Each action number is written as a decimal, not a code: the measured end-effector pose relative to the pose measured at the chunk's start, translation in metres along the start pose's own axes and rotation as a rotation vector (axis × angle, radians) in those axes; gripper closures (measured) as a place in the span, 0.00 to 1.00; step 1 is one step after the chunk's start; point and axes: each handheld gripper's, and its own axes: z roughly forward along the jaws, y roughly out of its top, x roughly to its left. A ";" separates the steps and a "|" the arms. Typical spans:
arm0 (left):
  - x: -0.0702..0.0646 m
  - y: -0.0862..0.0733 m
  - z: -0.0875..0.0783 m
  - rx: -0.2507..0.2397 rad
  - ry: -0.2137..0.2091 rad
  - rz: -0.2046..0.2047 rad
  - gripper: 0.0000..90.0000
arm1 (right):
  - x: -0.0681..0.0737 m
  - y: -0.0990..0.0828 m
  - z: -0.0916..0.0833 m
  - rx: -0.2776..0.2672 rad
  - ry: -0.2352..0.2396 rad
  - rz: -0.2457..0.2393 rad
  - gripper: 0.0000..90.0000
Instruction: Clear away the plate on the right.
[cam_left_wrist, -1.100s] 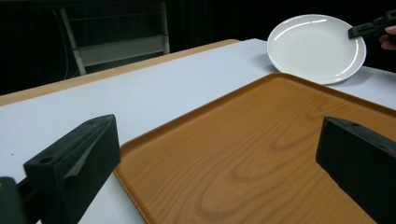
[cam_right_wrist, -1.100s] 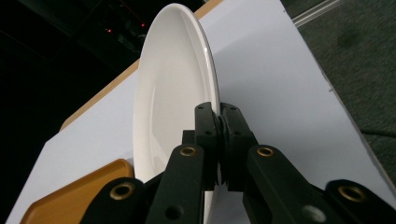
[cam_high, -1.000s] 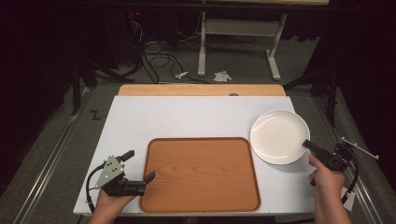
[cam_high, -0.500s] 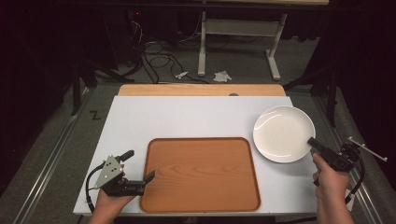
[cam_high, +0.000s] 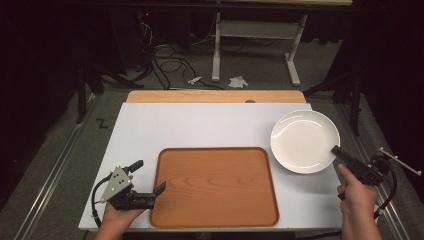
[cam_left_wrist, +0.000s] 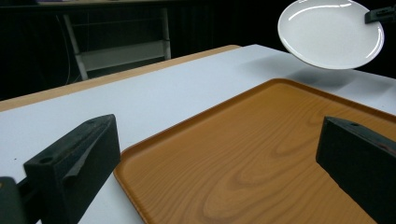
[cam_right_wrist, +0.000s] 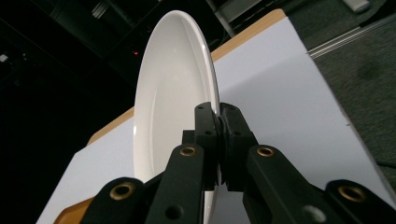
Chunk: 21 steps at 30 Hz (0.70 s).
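plate (cam_high: 304, 141): glossy white (ceramic-looking) | tray (cam_high: 215, 186): smooth wood-grain | table (cam_high: 200, 125): matt white

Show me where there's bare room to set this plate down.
The whole tray is bare. The white tabletop behind it, up to the wooden strip, is free too. Tightest is the tray's near left corner, where the open left gripper sits. The right gripper holds the plate.

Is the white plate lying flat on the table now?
No, the left gripper view shows the white plate raised above the table, casting a shadow, its rim clamped in the right gripper.
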 end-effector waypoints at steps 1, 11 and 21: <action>0.000 0.000 0.000 0.000 0.000 0.001 0.00 | 0.002 -0.001 0.000 0.006 0.012 0.003 1.00; -0.001 0.001 0.002 0.000 -0.008 0.009 0.00 | 0.017 -0.008 0.005 0.045 0.086 0.003 1.00; 0.000 0.002 0.000 -0.009 -0.007 0.010 0.00 | 0.035 -0.016 0.014 0.094 0.142 -0.018 1.00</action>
